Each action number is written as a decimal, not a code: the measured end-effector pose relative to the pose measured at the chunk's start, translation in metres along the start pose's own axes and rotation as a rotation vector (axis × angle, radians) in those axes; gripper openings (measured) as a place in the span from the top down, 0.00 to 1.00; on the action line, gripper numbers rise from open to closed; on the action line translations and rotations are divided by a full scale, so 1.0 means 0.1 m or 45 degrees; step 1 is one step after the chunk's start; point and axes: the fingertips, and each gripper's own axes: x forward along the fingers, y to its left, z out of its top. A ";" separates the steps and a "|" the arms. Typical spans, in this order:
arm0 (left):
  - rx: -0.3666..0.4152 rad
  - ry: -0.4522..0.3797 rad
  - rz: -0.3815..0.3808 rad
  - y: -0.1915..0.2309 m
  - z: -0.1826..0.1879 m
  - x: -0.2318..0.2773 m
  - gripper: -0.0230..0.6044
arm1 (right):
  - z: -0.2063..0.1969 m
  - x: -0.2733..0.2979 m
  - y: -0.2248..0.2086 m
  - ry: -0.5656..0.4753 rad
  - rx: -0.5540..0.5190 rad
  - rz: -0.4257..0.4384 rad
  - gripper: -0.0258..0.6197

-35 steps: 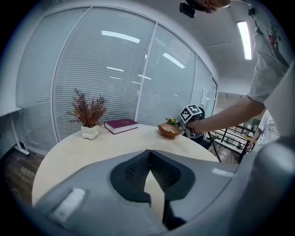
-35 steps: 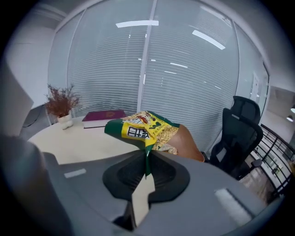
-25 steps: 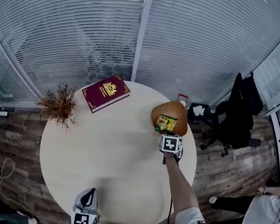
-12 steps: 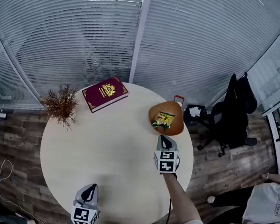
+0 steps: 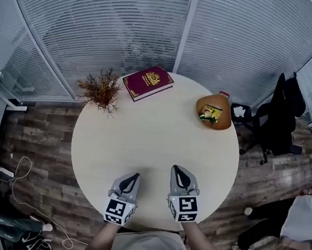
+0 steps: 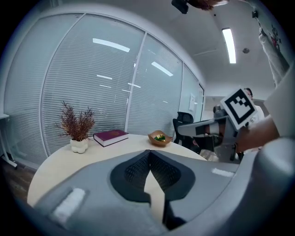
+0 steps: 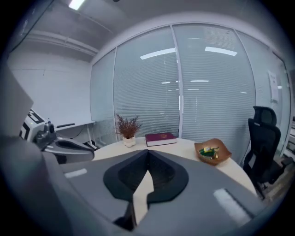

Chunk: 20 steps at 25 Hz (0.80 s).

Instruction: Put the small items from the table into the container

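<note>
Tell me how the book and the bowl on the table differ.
The book is dark red, flat and rectangular; the bowl is brown and rounded. The book is closed with nothing on it; the bowl holds small green and yellow items. Both rest near the far edge of the round table.

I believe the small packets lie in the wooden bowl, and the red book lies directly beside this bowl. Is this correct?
Not fully. The packets do lie in the wooden bowl, but the red book lies beside the dried plant, well apart from the bowl. The head view shows this.
</note>
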 end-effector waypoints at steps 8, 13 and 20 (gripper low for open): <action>0.026 0.000 -0.095 -0.02 -0.10 -0.19 0.96 | -0.55 -0.25 0.68 0.062 0.128 -0.024 0.96; 0.029 -0.001 -0.121 -0.02 -0.14 -0.25 0.96 | -0.59 -0.32 0.74 0.068 0.114 -0.044 0.96; 0.039 -0.007 -0.161 -0.05 -0.12 -0.24 0.96 | -0.57 -0.39 0.78 0.064 0.124 -0.061 0.96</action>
